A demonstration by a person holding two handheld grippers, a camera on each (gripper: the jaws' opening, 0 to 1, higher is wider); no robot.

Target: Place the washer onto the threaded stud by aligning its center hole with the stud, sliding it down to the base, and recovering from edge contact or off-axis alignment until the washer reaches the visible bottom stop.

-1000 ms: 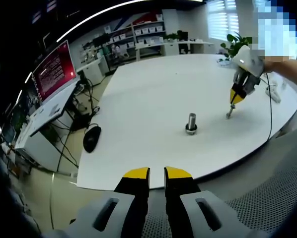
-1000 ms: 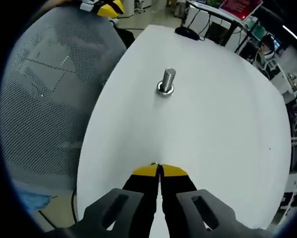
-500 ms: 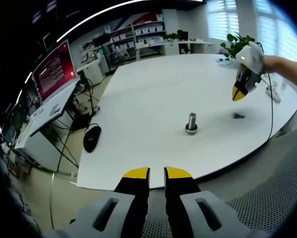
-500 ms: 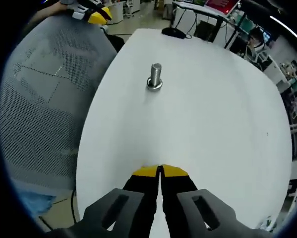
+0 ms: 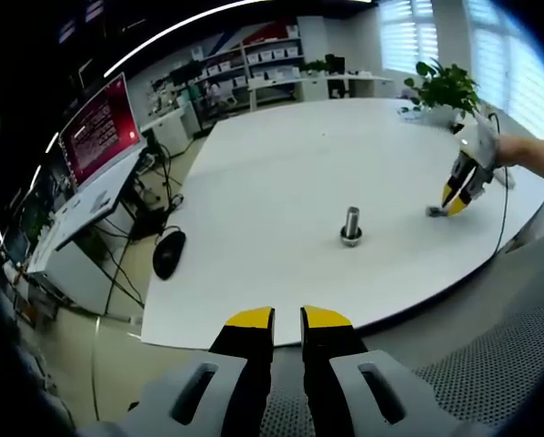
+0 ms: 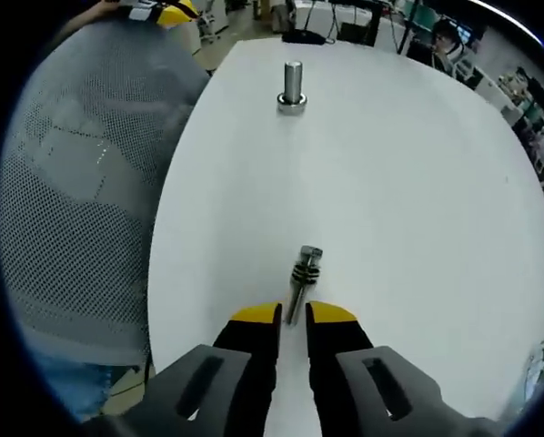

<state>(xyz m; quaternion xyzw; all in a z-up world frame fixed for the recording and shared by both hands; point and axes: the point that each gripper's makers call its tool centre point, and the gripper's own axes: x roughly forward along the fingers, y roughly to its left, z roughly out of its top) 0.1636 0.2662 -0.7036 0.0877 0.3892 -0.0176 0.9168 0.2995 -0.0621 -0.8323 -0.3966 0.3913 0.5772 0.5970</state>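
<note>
An upright threaded stud stands mid-table on a white table, with a ring-like piece at its base; in the right gripper view the stud is far ahead. A small bolt with washers near its head lies flat on the table. Its thin end reaches between the tips of my right gripper, whose jaws stand open around it without pinching. In the left gripper view that bolt lies beside the right gripper. My left gripper hovers off the near table edge, open and empty.
A grey mesh chair back runs along the table's left edge, and the left gripper shows above it. A red-lit monitor and a black mouse sit on a desk to the left. A potted plant stands at the far corner.
The right gripper let the small bolt fall flat, lifted away shut, then came back down to it and opened its jaws. The left gripper stayed still.
</note>
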